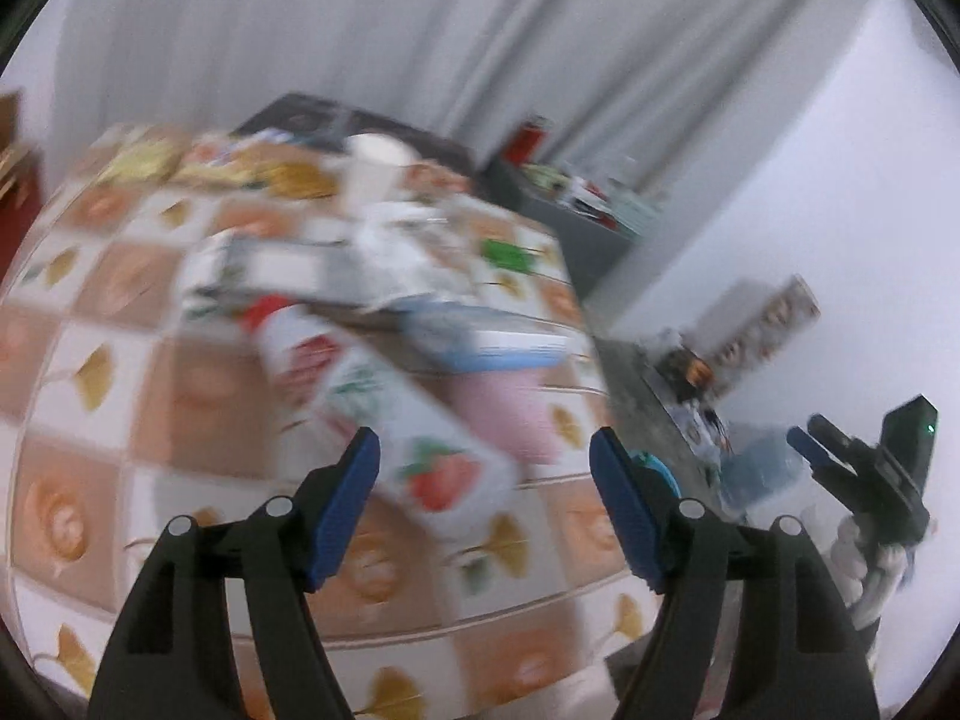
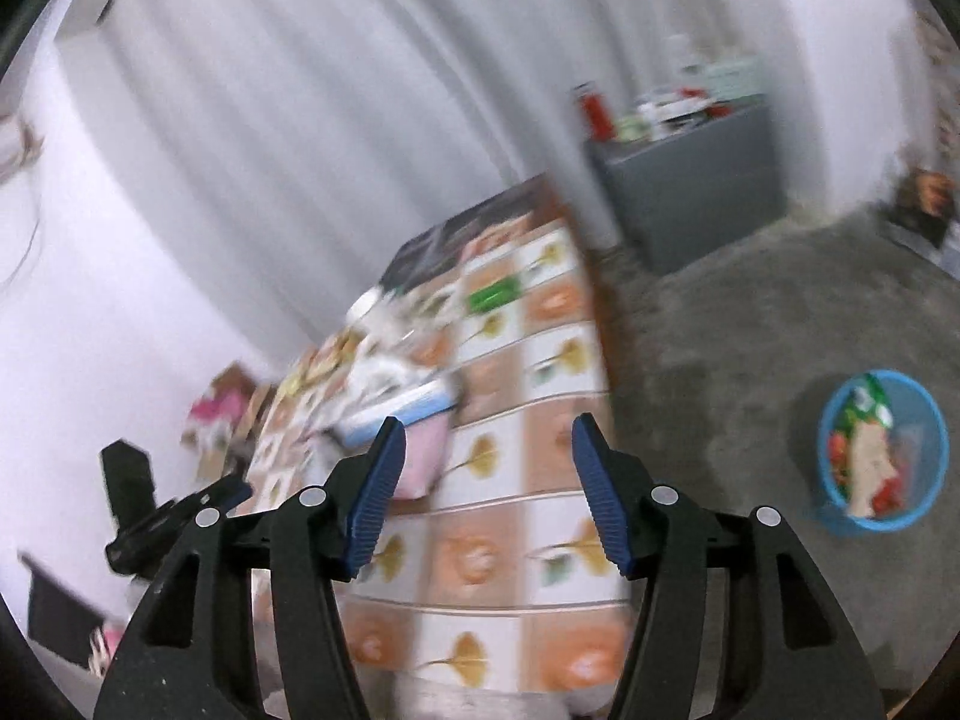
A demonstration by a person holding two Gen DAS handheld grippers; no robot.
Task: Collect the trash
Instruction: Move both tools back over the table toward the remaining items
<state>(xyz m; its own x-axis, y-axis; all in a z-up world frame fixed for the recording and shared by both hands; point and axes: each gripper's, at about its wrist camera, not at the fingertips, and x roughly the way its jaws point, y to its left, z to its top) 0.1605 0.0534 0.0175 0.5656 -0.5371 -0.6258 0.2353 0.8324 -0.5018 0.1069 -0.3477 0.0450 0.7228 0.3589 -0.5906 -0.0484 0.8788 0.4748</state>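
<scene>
A table under a leaf-patterned cloth [image 1: 198, 396] carries blurred trash. Nearest lies a white carton with a strawberry picture [image 1: 420, 450], beside a red-capped container [image 1: 288, 330], a pink piece [image 1: 510, 414], a blue-edged box [image 1: 504, 342] and a paper cup [image 1: 372, 165]. My left gripper [image 1: 483, 480] hangs open just above the carton, with nothing between its pads. My right gripper [image 2: 486, 480] is also open and holds nothing, over the table's near right corner [image 2: 540, 540]. A blue basket [image 2: 870, 525] with wrappers in it stands on the floor to the right.
A grey cabinet [image 2: 690, 192] with a red canister [image 2: 594, 111] and clutter stands by the white curtain. Boxes and bags [image 1: 762, 318] lie along the wall on the grey floor [image 2: 750, 330]. A small green item [image 2: 492, 294] lies on the far part of the table.
</scene>
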